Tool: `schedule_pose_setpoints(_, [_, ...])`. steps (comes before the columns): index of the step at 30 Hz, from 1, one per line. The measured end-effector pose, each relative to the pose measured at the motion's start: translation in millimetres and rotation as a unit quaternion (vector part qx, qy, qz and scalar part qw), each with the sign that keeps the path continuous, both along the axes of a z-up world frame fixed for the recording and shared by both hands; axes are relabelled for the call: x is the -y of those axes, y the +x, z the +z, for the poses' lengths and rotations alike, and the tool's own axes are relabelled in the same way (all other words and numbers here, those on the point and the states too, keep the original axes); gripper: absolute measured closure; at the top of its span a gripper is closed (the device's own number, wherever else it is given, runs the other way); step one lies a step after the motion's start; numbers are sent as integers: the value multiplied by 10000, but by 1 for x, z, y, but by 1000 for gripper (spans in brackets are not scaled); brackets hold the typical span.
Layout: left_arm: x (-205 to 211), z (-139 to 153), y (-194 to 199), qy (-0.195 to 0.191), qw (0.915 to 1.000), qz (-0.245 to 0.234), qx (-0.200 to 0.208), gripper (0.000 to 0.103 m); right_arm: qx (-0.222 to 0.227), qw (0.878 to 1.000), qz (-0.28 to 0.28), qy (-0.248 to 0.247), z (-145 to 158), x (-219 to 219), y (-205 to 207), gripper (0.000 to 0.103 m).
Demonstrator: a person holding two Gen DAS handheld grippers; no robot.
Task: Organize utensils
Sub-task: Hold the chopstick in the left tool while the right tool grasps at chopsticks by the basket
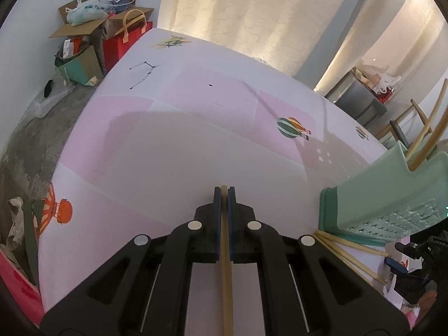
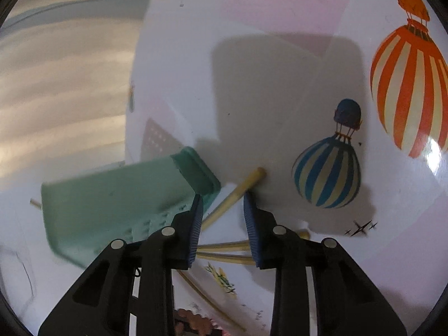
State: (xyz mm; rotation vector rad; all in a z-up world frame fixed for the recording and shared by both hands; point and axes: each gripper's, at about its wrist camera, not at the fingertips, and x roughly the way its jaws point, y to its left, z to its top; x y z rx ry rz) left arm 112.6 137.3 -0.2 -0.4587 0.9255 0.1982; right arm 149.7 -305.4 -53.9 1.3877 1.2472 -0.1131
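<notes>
Several pale bamboo chopsticks [image 2: 224, 249] lie loose on the balloon-print tablecloth [image 1: 156, 145] beside a mint-green utensil holder [image 1: 392, 196], which we find perforated low on its wall and already carrying upright sticks. We note the left gripper [image 1: 224, 193] clamped on one chopstick [image 1: 225, 266] running back between its blue pads. Only the left wrist view shows those upright sticks and the boxes [image 1: 92, 25] beyond the table. Only the right wrist view shows the right gripper [image 2: 223, 199] with jaws apart, straddling a loose chopstick [image 2: 238, 190], pads not touching.
</notes>
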Motion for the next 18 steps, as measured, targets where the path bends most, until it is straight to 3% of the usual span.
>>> schedule_pose_setpoints(5, [-5, 0, -2, -68, 9999, 136, 10, 100, -575, 9970, -487, 193, -2, -15, 0, 74])
schedule_pose_setpoints(11, [-8, 2, -3, -170, 9996, 221, -26, 100, -989, 9918, -810, 5, 6, -25, 1, 76])
schedule_pose_setpoints(13, [-9, 2, -4, -199, 9995, 234, -49, 100, -1086, 9919, -636, -164, 9, -28, 8, 76])
schedule_pose_setpoints(15, [-11, 4, -5, -176, 9995, 255, -49, 100, -1207, 9910, -156, -553, 16, -35, 21, 80])
schedule_pose_setpoints(16, [-11, 4, -5, -178, 9994, 280, -40, 100, -1229, 9905, -72, -606, 16, -37, 24, 83])
schedule_pose_setpoints(17, [-12, 5, -6, -191, 9993, 310, -38, 100, -1271, 9895, -48, -688, 16, -37, 26, 94])
schedule_pose_setpoints(18, [-13, 4, -7, -215, 9991, 349, -47, 100, -1286, 9892, -105, -698, 15, -36, 25, 96])
